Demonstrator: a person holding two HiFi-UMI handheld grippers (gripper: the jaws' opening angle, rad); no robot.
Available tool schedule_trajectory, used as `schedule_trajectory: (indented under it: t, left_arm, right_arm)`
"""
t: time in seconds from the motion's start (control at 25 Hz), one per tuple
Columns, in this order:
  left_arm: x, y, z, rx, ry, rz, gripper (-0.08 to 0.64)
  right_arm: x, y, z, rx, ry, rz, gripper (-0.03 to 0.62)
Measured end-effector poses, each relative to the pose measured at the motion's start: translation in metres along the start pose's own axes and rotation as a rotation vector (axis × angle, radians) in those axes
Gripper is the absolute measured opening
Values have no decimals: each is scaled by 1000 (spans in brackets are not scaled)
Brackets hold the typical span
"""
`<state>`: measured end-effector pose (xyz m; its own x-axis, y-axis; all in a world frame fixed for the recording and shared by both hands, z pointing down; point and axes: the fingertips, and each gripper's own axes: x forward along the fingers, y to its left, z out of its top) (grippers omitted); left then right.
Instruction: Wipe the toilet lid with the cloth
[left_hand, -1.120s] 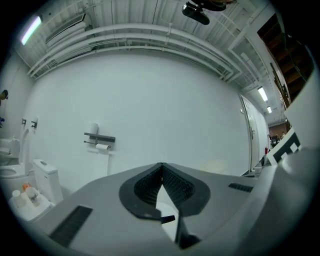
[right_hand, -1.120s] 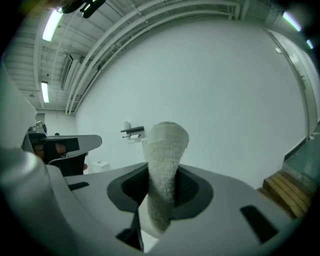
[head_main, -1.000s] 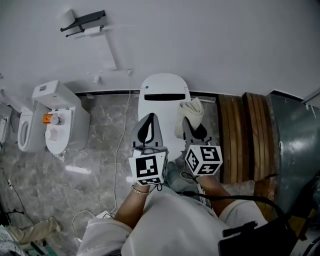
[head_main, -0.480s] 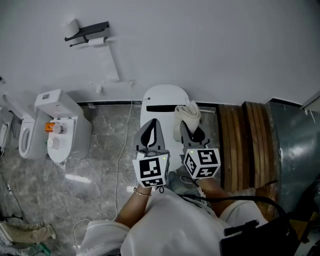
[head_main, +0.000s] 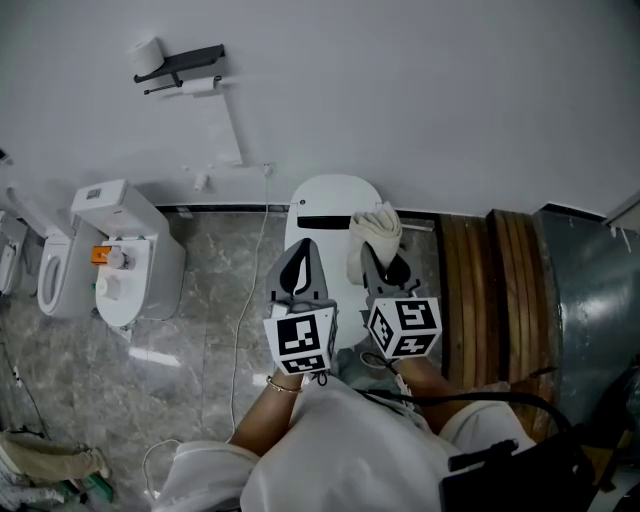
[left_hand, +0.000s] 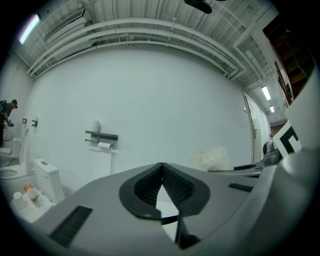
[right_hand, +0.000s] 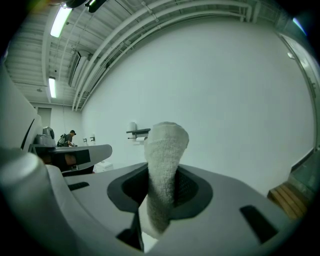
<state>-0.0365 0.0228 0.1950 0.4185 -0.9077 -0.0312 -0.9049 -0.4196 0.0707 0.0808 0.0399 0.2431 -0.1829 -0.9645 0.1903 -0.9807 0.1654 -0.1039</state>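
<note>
The white toilet lid stands against the wall, straight ahead of me in the head view. My right gripper is shut on a folded white cloth, which rises above its jaws over the lid's right side. In the right gripper view the cloth stands upright, clamped between the jaws of that gripper. My left gripper hovers over the lid's near part, shut and holding nothing. The left gripper view shows that gripper's pads pressed together, with the cloth off to the right.
A second toilet with small items on its cistern stands at the left. A toilet-paper holder hangs on the wall. A white cable trails over the marble floor. Wooden boards and a grey metal surface lie at the right.
Both grippers have edged forward toward the wall. The cloth in the right gripper now overlaps the lid's right side. Neither grip has changed.
</note>
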Motion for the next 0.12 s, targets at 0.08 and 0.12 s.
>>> schedule_trajectory:
  t: [0.08,0.12]
  left_arm:
    - [1,3,0,-2,0,4,12]
    - [2,5,0,-3,0,6,12]
  right_arm:
    - [3,1,1,-3,0,1,101]
    - [4,2,1,-4,-1,1,101]
